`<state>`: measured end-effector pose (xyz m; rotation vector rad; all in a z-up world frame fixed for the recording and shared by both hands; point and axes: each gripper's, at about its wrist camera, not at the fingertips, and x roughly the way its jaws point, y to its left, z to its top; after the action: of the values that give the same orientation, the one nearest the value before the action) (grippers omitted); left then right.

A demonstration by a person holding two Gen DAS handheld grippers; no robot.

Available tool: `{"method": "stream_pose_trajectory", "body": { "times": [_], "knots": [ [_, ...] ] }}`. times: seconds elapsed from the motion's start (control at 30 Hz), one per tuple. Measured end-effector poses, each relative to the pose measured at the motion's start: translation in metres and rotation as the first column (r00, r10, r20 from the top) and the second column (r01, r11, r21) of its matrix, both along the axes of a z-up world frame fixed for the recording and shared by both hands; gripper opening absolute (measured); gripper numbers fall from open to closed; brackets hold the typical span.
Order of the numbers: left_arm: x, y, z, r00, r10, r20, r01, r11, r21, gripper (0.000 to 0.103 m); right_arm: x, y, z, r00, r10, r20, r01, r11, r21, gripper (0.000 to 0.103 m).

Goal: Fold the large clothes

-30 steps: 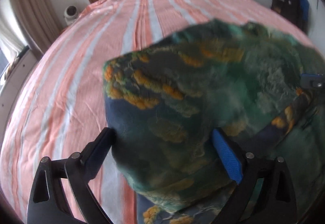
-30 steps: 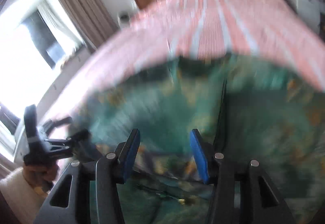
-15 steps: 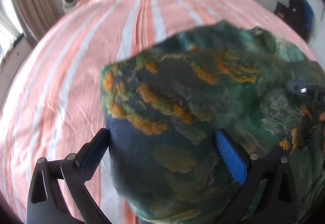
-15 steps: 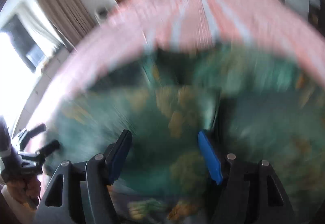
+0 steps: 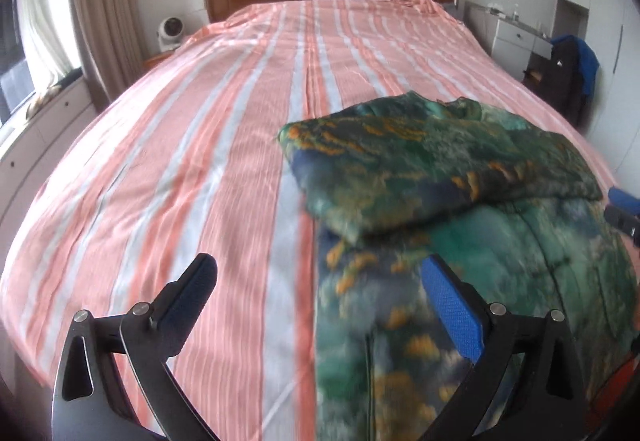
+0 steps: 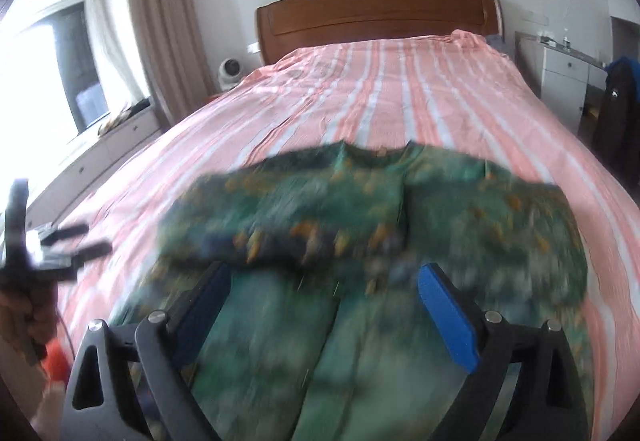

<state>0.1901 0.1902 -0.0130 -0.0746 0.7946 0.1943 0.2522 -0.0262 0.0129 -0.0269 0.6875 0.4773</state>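
Garment (image 5: 460,169): green patterned, top part folded over, lying on striped bed (image 5: 200,161).
Left claw (image 5: 320,305): wide open, empty.
Right claw (image 6: 324,305): opening, empty above the cloth.
Next: square the edges before folding again.

Both grippers same build: left gripper (image 5: 318,295) and right gripper (image 6: 324,305) have black skeletal finger arms with triangular cutouts, silver round screws at the joints, blue textured pads (image 5: 452,311). Lower left of right-wrist view: hand (image 6: 30,315), something orange-red beneath, blurred.

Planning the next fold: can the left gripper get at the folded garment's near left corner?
Probably yes: the left gripper is open, nothing lies between it and the garment on the bed.
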Motion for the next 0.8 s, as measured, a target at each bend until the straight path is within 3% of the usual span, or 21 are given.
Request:
{"method": "stream_pose_trajectory", "body": {
  "times": [0.13, 0.2, 0.43, 0.6, 0.7, 0.8],
  "knots": [
    [-0.041, -0.021, 0.004, 1.000, -0.003, 0.021, 0.003, 1.000, 0.002, 0.102, -0.054, -0.006, -0.017, 1.000, 0.030, -0.001, -0.029, 0.994, -0.104, 0.094],
    [-0.058, -0.034, 0.004, 1.000, -0.012, 0.027, 0.013, 0.999, -0.033, 0.102, -0.089, -0.018, -0.017, 1.000, 0.015, -0.003, -0.015, 0.990, -0.139, 0.094],
    [-0.089, -0.070, -0.001, 0.996, -0.076, 0.044, 0.081, 0.990, -0.114, 0.102, -0.178, -0.053, -0.029, 0.995, -0.044, -0.086, 0.034, 0.992, -0.124, 0.094],
    [-0.097, -0.076, 0.000, 0.996, -0.077, 0.051, 0.084, 0.987, -0.137, 0.102, -0.203, -0.069, -0.041, 0.987, -0.128, -0.092, 0.116, 0.985, -0.125, 0.094],
    [-0.101, -0.074, 0.000, 0.996, -0.065, 0.058, 0.073, 0.987, -0.144, 0.102, -0.204, -0.069, -0.046, 0.983, -0.134, -0.126, 0.121, 0.987, -0.108, 0.094],
    [-0.105, -0.072, 0.001, 0.997, -0.047, 0.063, 0.056, 0.989, -0.139, 0.102, -0.206, -0.060, -0.043, 0.990, -0.108, -0.095, 0.096, 0.988, -0.122, 0.094]
  ]
}}
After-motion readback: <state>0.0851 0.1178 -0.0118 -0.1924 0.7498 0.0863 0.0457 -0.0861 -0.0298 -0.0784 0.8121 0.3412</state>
